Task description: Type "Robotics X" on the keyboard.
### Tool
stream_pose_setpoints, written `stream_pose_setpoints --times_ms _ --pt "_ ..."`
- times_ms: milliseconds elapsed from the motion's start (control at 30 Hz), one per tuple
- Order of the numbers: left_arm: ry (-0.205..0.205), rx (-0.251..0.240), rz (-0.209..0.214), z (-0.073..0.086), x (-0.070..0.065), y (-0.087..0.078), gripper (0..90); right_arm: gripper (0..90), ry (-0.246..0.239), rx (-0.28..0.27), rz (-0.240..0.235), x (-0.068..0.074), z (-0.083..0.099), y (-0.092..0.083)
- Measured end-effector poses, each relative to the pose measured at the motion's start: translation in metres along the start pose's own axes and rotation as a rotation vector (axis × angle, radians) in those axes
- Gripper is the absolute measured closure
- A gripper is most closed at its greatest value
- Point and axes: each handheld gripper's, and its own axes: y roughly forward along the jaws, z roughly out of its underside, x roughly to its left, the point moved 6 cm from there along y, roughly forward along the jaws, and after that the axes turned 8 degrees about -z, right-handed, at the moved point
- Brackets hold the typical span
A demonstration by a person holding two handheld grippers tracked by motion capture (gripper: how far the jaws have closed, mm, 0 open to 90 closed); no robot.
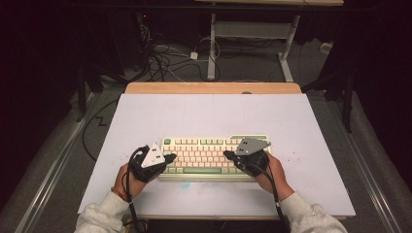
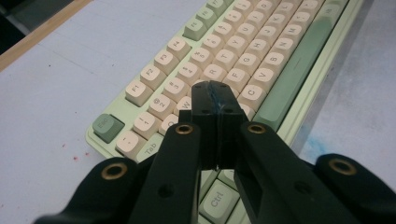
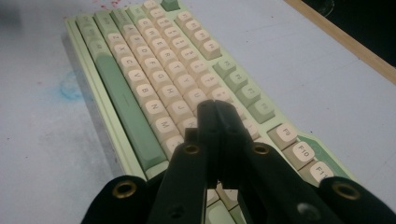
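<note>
Both closed grippers, left gripper (image 1: 170, 158) and right gripper (image 1: 227, 155), hover over the keyboard's (image 1: 209, 145) ends.

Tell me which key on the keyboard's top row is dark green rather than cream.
The Esc key, at the row's left corner of the keyboard. The F keys beside it are cream; it alone is dark green there.

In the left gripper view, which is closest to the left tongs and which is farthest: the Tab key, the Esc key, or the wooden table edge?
1. Tab key: right beside the shut left tongs, low on the keyboard's near end.
2. Esc key: green, at the keyboard's corner, a little farther out.
3. Wooden table edge: farthest, across the pale mat at the upper left.
</note>
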Motion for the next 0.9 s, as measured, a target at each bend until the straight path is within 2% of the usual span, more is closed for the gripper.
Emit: stream_pose_setpoints --times_ms 433,700,900 --pt "0.006 0.015 0.015 0.004 -0.002 0.004 87.2 90.0 0.005 0.066 -0.002 -0.009 -0.001 0.027" --pt "0.004 0.013 0.017 0.004 0.0 0.003 87.3 90.0 -0.011 0.115 -0.017 -0.006 -0.004 0.047" --pt "0.01 0.026 0.028 0.006 -0.003 0.006 87.2 90.0 0.0 0.125 -0.013 -0.01 -0.004 0.054"
